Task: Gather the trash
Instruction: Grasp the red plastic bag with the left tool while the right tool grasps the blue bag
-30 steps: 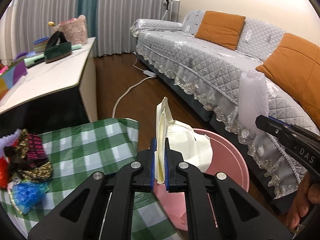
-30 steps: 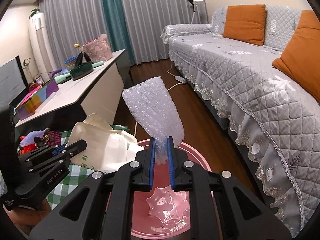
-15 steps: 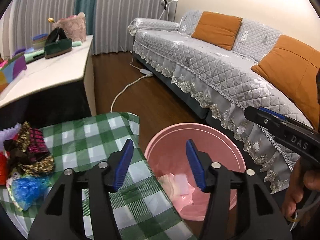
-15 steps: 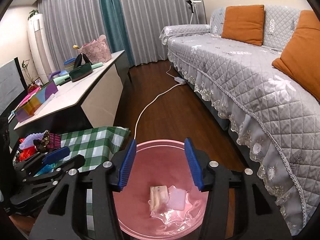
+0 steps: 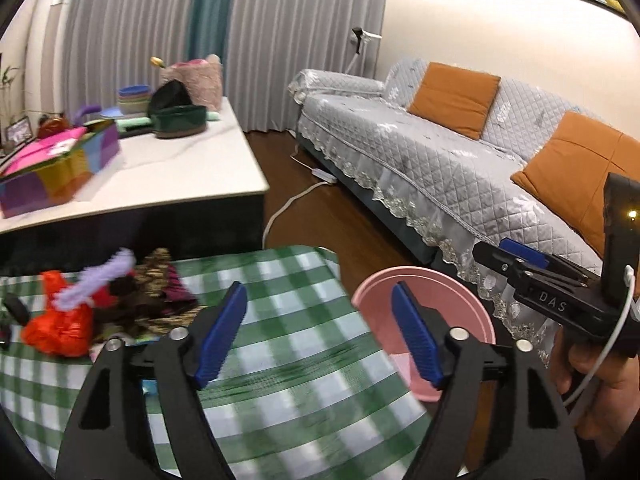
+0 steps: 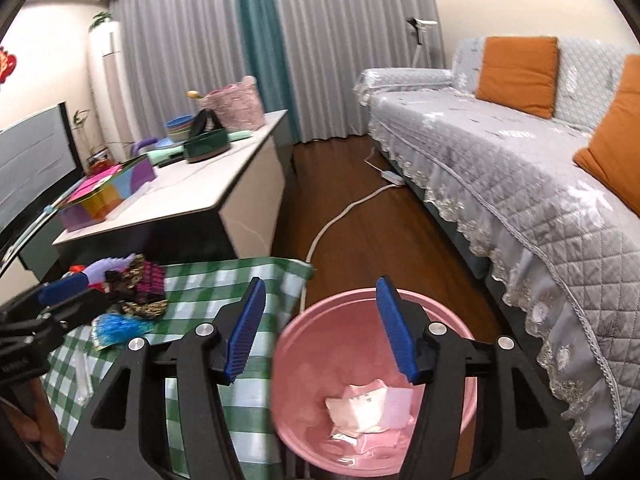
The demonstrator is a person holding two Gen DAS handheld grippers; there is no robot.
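Observation:
A pink bin [image 6: 374,384] stands on the floor beside a table with a green checked cloth [image 6: 200,292]; it also shows in the left wrist view [image 5: 428,300]. Crumpled pale paper and clear plastic trash [image 6: 368,404] lie in the bin. My right gripper [image 6: 320,328] is open and empty above the bin. My left gripper [image 5: 318,336] is open and empty over the cloth's right edge [image 5: 296,360]. A heap of trash sits on the cloth's left: a red bag [image 5: 60,324], a purple fuzzy strip [image 5: 100,276], patterned wrappers [image 5: 160,284] and a blue tuft [image 6: 116,328].
A grey quilted sofa [image 5: 460,172] with orange cushions [image 5: 454,98] runs along the right. A white low cabinet [image 5: 160,176] with boxes, bowls and a basket stands behind the table. A white cable [image 6: 344,216] lies on the wooden floor between them.
Both grippers opened and dropped their pieces, the cream paper and the bubble wrap, into the bin. The left gripper has since swung left and up, over the cloth.

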